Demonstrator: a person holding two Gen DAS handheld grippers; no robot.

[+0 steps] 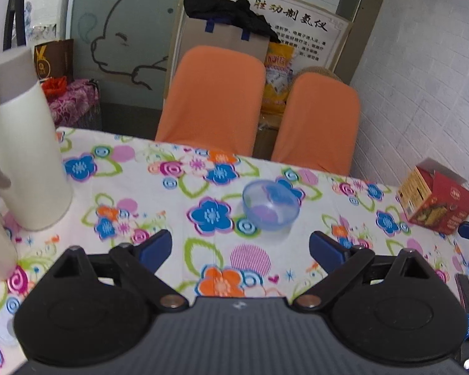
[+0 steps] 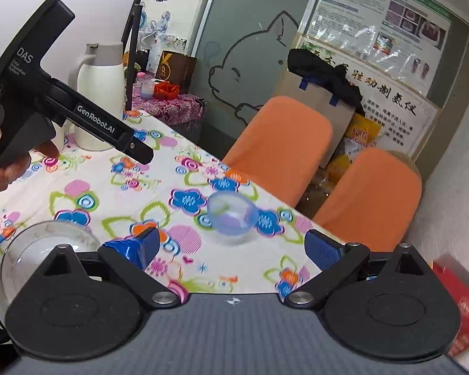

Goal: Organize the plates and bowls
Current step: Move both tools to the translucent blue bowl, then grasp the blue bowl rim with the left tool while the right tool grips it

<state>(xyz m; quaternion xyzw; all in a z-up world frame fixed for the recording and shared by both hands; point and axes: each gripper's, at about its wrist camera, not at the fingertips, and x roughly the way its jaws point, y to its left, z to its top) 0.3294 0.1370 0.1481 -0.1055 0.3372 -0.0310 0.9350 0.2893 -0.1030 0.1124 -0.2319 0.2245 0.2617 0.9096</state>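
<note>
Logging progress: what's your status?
Both hand-held grippers open: left, right. Blue bowl upright on tablecloth, ungrasped. Glass bowl nearby. Path clear.

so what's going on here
A person holds a gripper in each hand over a flowered table. Both the left gripper and right gripper are open and empty, aimed at a blue bowl near the far edge. A clear bowl sits nearer, untouched.

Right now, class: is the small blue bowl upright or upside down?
Upright. The blue bowl rests on its base on the flowered tablecloth, rim upward, looking empty.
</note>
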